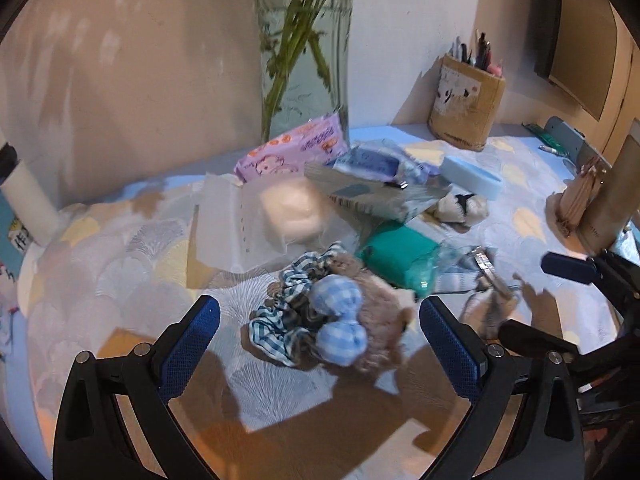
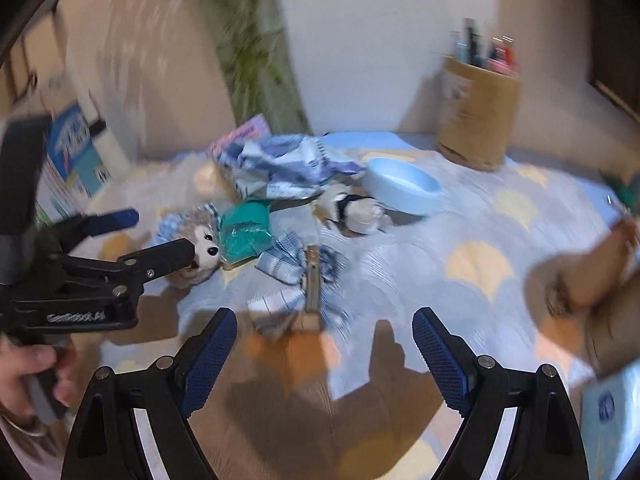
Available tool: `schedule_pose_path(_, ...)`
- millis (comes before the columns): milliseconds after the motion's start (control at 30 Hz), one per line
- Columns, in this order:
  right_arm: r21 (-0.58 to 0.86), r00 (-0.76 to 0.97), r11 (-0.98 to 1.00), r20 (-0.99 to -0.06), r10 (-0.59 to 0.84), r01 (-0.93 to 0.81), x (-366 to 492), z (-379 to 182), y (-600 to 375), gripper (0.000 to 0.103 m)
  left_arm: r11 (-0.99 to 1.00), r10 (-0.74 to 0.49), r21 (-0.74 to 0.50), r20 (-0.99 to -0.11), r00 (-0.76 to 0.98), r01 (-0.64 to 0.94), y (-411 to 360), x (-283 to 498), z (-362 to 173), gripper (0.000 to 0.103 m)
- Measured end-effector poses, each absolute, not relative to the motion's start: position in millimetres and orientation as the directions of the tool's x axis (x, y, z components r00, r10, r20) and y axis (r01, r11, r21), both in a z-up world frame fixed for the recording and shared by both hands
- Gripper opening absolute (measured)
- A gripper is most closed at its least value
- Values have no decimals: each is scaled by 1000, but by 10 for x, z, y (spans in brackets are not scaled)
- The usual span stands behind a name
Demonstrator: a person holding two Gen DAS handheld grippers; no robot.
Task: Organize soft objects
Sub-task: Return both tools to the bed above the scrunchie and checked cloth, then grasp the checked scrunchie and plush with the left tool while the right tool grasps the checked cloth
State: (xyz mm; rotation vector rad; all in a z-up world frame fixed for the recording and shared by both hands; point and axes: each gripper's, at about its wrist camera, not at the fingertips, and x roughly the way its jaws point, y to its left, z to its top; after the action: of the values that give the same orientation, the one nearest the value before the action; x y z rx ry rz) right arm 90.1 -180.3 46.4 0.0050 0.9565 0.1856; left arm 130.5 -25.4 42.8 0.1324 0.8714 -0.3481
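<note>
A tan plush toy with blue gingham ears lies on a checked scrunchie, right in front of my left gripper, whose jaws stand open around it without touching. The right wrist view shows the toy's face beside the lower finger of the left gripper. My right gripper is open above a blue checked cloth with a hair clip on it. It also shows at the right edge of the left wrist view as the right gripper. A second small plush lies further back.
A green packet, a clear bag with a white pad, tissue packs and a blue bowl crowd the patterned tablecloth. A glass vase and a pen holder stand by the wall. A hand holds the left gripper.
</note>
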Motion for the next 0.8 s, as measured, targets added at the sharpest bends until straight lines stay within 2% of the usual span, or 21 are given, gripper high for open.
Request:
schedule_pose_path(167,72,536,982,-830,156,-175,1123,242,-1687,89,924,-324,-122,-755,570,363,-164,1362,283,103)
schedule_pose_path(267,59,545,982,-826,147,-177,1167,156,-1681,94,916,-363,-185,-757,543,355,-103,1413,235,103)
schedule_pose_path(333,67,541,980,-826,159,-187,1178,141,-1667,103,916,-362,-182,-757,544,357,-112,1406,232,103)
schedule_pose_path(600,27,527,980,-840,128,-196,1212,93,-1588,103,922,-298,-90,-785,542,377,-259,1393,184,103)
schedule_pose_path(800,18,527,981,-842,120,-195,1216,93,-1581,103,922,-299,-92,-786,541,376,-277,1398,178,103)
